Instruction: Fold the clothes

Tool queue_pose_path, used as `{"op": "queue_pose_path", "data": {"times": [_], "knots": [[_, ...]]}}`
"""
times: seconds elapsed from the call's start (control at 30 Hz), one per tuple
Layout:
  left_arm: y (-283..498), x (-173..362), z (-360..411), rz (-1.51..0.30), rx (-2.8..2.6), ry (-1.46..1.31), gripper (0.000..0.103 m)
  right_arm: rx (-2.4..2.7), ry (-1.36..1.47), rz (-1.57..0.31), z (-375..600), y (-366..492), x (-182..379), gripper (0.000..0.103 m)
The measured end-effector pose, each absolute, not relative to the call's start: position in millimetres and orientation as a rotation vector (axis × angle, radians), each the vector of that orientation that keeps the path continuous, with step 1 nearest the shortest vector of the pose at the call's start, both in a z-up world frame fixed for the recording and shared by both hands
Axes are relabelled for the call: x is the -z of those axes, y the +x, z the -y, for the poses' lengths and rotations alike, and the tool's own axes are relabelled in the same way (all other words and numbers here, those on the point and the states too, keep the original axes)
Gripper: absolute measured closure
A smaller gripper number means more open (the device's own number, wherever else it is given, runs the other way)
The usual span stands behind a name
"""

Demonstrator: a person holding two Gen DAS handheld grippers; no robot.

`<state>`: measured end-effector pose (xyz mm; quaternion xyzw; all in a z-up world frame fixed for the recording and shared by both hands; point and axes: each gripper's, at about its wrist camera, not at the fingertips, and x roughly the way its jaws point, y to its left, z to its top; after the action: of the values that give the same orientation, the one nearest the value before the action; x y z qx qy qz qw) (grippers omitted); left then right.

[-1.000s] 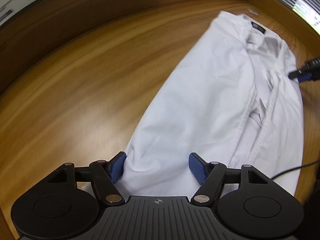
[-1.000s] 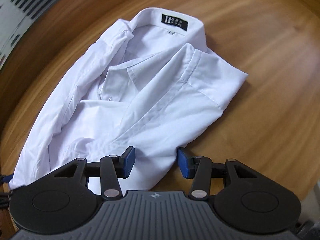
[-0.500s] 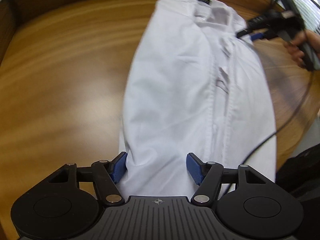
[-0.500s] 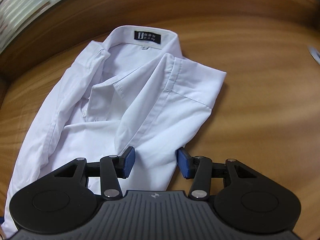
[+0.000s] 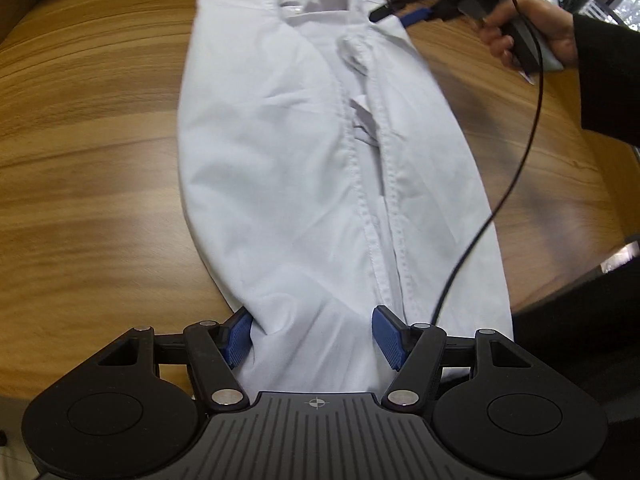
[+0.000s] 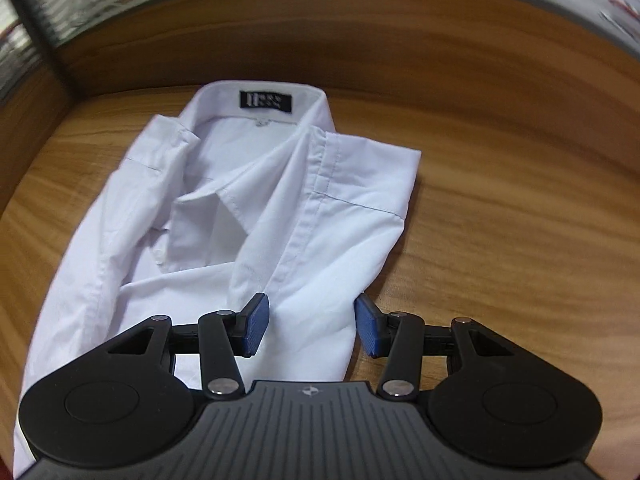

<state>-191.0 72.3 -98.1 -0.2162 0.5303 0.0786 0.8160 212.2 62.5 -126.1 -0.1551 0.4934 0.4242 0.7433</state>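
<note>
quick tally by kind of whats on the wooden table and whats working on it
white dress shirt: 1, lying on the wooden table
tongs: 2, left tongs at the hem end, right tongs at the sleeve by the collar, both open
black cable: 1
total: 4

Shirt [image 5: 304, 168] on table [image 5: 88, 152]

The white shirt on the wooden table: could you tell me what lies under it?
The white shirt lies directly on the wooden table. Anything beneath the cloth is covered.
</note>
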Motion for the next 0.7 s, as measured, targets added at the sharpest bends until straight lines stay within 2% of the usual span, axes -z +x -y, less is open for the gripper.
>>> {"op": "queue_pose_path", "data": {"times": [0.27, 0.37, 0.4, 0.43, 0.47, 0.53, 0.6, 0.7], "knots": [[-232.6, 73.5, -72.1, -1.109, -0.114, -0.364, 0.037, -1.148, -0.416, -0.996, 4.2, 161.4, 63.1, 0.05], [-246.2, 54.5, -86.7, -1.062, -0.106, -0.339, 0.042, -1.205, -0.409, -0.977, 32.2, 126.7, 50.3, 0.051], [-247.9, 49.1, -90.1, -1.049, -0.098, -0.321, 0.047, -1.223, -0.405, -0.971, 40.6, 114.5, 46.8, 0.052], [-248.2, 44.7, -93.4, -1.04, -0.089, -0.295, 0.054, -1.238, -0.4, -0.969, 42.5, 100.1, 46.3, 0.061], [-248.3, 40.4, -95.0, -1.03, -0.078, -0.271, 0.057, -1.254, -0.398, -0.975, 47.1, 86.0, 47.4, 0.074], [-242.9, 36.0, -100.5, -1.011, -0.045, -0.255, 0.07, -1.264, -0.391, -0.991, 54.5, 60.3, 52.5, 0.081], [-229.9, 39.1, -104.4, -0.989, -0.006, -0.256, 0.081, -1.257, -0.382, -1.011, 60.7, 36.9, 59.6, 0.083], [-207.6, 49.9, -104.8, -0.974, 0.05, -0.253, 0.081, -1.211, -0.337, -1.064, 72.7, 12.0, 69.4, 0.084]]}}
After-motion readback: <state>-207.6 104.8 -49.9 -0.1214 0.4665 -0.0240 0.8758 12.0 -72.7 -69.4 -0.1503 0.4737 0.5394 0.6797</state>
